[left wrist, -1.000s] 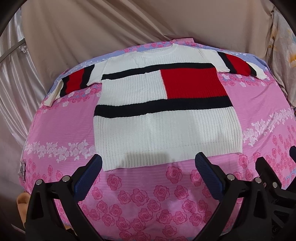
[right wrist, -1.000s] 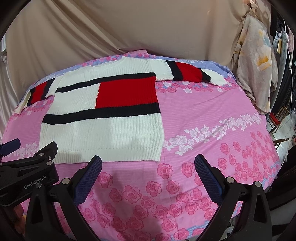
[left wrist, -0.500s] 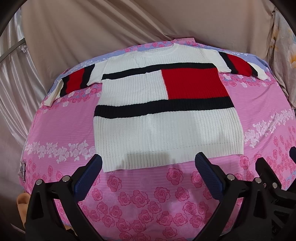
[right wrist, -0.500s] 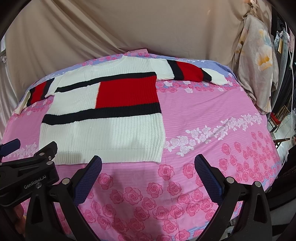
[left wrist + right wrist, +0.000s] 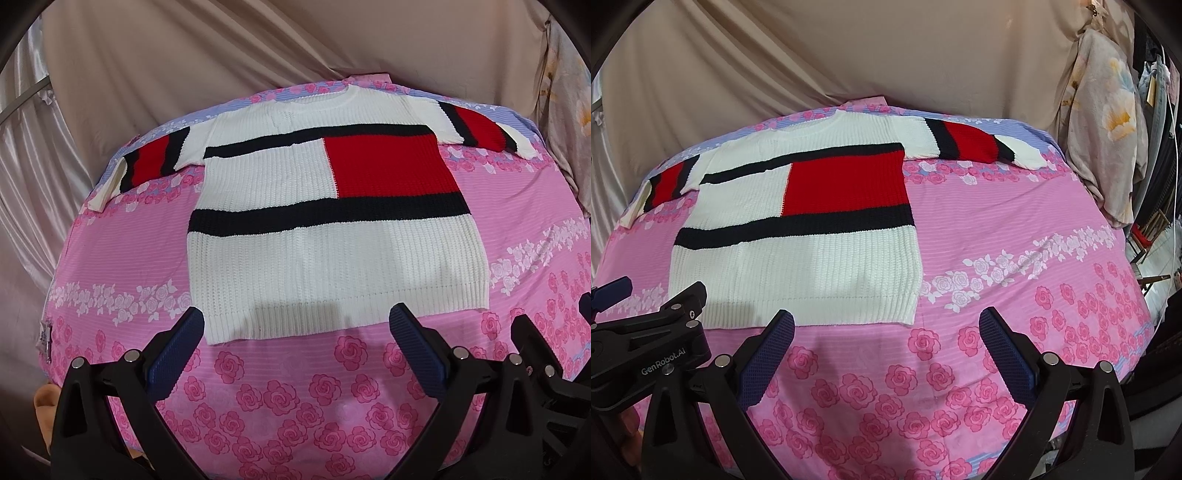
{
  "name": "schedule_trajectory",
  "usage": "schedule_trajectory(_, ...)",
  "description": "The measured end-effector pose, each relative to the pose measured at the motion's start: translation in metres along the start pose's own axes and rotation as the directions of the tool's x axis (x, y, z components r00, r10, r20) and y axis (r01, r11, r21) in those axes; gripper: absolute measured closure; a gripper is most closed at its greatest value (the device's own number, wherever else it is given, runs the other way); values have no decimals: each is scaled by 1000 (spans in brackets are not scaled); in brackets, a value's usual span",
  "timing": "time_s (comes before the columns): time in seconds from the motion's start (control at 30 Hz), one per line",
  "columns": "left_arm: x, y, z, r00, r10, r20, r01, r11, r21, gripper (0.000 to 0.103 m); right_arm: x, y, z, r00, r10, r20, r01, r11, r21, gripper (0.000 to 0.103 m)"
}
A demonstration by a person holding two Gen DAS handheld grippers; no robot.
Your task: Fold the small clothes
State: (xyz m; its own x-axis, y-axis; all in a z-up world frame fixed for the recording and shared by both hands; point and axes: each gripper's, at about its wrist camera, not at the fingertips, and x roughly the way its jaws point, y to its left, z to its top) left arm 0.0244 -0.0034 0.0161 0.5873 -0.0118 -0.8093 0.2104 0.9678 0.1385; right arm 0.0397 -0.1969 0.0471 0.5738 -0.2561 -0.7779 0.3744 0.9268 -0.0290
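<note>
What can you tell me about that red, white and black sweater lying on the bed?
The sweater is a chunky ribbed knit, mostly white, with a red block on the chest, two dark horizontal bands, and red-and-dark stripes on each sleeve. It lies flat and unfolded on the pink rose-print sheet, round neckline at the far end, ribbed hem nearest the cameras, both sleeves spread sideways. Only the sheet touches it; the left gripper and right gripper are open, short of its hem.

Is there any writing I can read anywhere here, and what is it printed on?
"GenRobot.AI": white lettering on the black body of the left gripper, seen at the left edge of the right wrist view.
Small tag at the edge of the pink bedsheet: has print, too small and blurred to read.
The sweater shows no lettering.
</note>
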Motion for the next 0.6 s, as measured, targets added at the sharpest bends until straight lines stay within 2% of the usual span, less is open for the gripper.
schedule_trajectory(0.6,0,0,0,1000,0,0,0,1000,1,5,1,-1,-1,1000,1,-2,-1,1000,0,5)
